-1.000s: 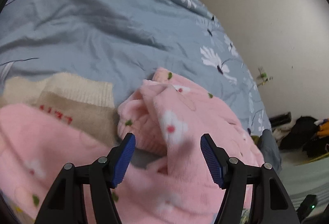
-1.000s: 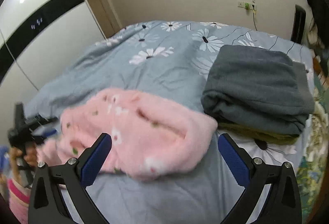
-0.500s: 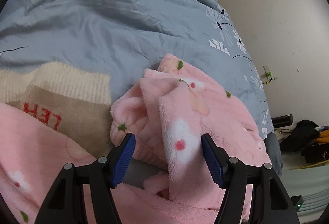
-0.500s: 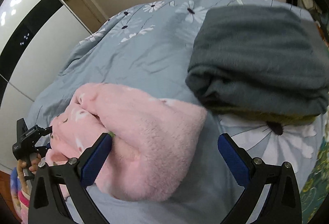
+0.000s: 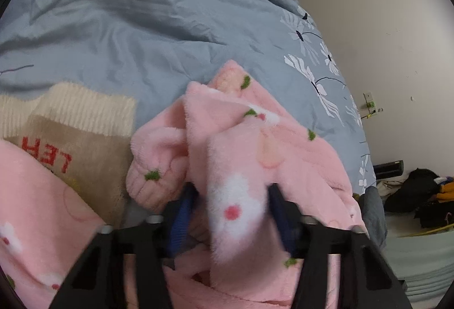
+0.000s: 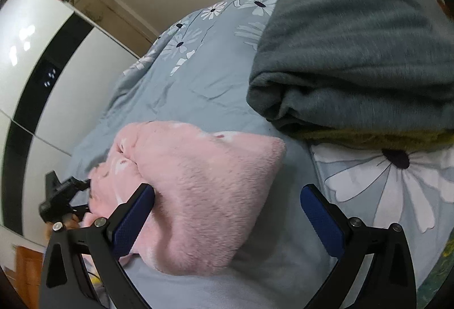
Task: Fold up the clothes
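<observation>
**Black grippers with blue ribbed pads**

The left gripper has matte black plastic finger arms with triangular cut-outs near the base. Silver round screw heads sit at the joints. Its fingers carry dark blue ribbed pads, blurred here.

The right gripper is built the same: black angular arms, triangular openings, silver screws at each knuckle. Its pads are deep blue with a fine dotted grip texture, long and flat with squared tips.
</observation>
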`<action>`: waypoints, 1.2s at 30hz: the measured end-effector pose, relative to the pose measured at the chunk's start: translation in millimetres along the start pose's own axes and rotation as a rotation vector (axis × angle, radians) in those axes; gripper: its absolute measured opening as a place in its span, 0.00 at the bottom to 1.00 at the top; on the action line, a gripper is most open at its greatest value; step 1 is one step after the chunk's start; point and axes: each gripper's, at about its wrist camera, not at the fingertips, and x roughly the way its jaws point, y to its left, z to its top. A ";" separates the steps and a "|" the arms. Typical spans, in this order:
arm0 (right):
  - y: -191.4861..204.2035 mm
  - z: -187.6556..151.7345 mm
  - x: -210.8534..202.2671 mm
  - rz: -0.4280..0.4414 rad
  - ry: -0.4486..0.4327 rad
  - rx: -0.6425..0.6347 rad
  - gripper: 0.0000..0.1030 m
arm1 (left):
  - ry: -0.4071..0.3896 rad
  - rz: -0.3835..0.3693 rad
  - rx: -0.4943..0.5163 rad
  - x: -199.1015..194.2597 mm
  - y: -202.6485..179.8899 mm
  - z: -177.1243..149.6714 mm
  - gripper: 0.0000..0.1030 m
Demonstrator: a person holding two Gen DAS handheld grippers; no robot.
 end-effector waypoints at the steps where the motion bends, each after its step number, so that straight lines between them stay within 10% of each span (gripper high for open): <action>1: -4.4 -0.3 1.1 0.030 0.007 0.025 1.00 | -0.003 -0.001 0.007 -0.8 -0.7 -0.6 0.37; 8: -8.1 7.4 5.9 0.106 0.004 0.108 0.83 | -0.022 -0.015 0.055 -12.5 -7.3 -5.2 0.18; 15: 4.6 22.6 13.3 0.103 0.027 0.096 0.16 | -0.073 -0.054 0.100 -37.3 -12.7 -12.6 0.12; 18: 21.3 33.0 3.1 0.067 -0.018 0.037 0.13 | -0.148 -0.067 0.153 -61.4 -27.9 -15.0 0.11; 26: 51.4 23.8 -143.0 0.077 -0.483 -0.105 0.12 | -0.357 -0.257 0.342 -148.7 -48.2 -50.9 0.11; 36: -11.4 -23.7 -48.3 -0.165 -0.118 0.018 0.14 | -0.073 -0.072 0.276 -68.4 16.1 -97.4 0.12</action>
